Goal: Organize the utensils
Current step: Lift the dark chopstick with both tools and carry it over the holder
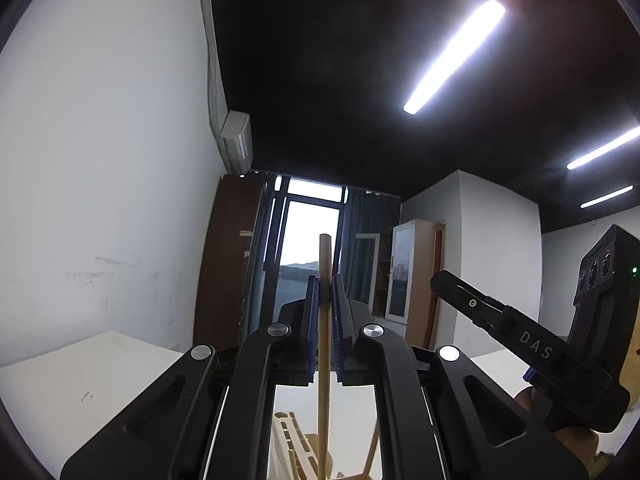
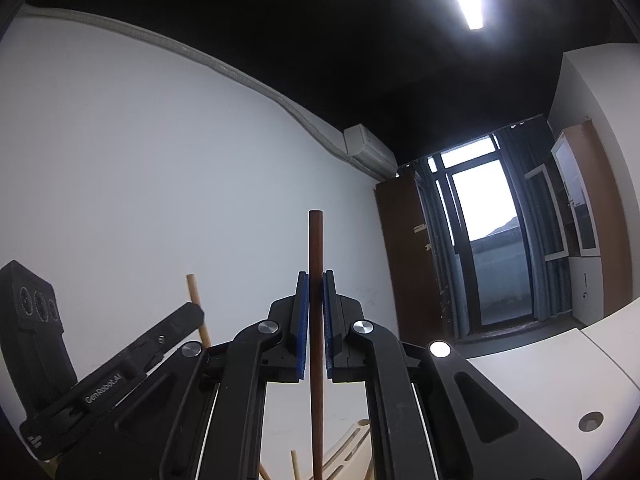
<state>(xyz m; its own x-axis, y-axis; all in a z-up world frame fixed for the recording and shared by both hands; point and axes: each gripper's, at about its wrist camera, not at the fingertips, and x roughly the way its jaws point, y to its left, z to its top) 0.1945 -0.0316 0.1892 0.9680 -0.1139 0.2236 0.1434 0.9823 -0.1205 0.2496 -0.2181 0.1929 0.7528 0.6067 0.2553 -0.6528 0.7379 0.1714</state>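
White wall (image 2: 160, 160) and a black ceiling (image 1: 340, 60) with strip lights fill most of both wrist views, with a tall window (image 1: 308, 240) and a brown cabinet (image 1: 228, 260) at the far end of the room. Below lies a white table (image 1: 80, 380). Both tools point upward and away from that surface. The left gripper (image 1: 325, 300) has its blue pads pressed onto a pale wooden stick (image 1: 325, 264), which stands upright between them and rises past the fingertips. The right gripper (image 2: 316, 300) is clamped the same way on a dark brown wooden stick (image 2: 316, 248), also upright and reaching above the pads. Each gripper shows at the edge of the other's view, so they are held side by side. Under both, at the bottom edge, parts of a light wooden slotted rack (image 1: 292, 440) and the tips of further pale sticks (image 2: 294, 460) are visible, though what they rest in cannot be told.
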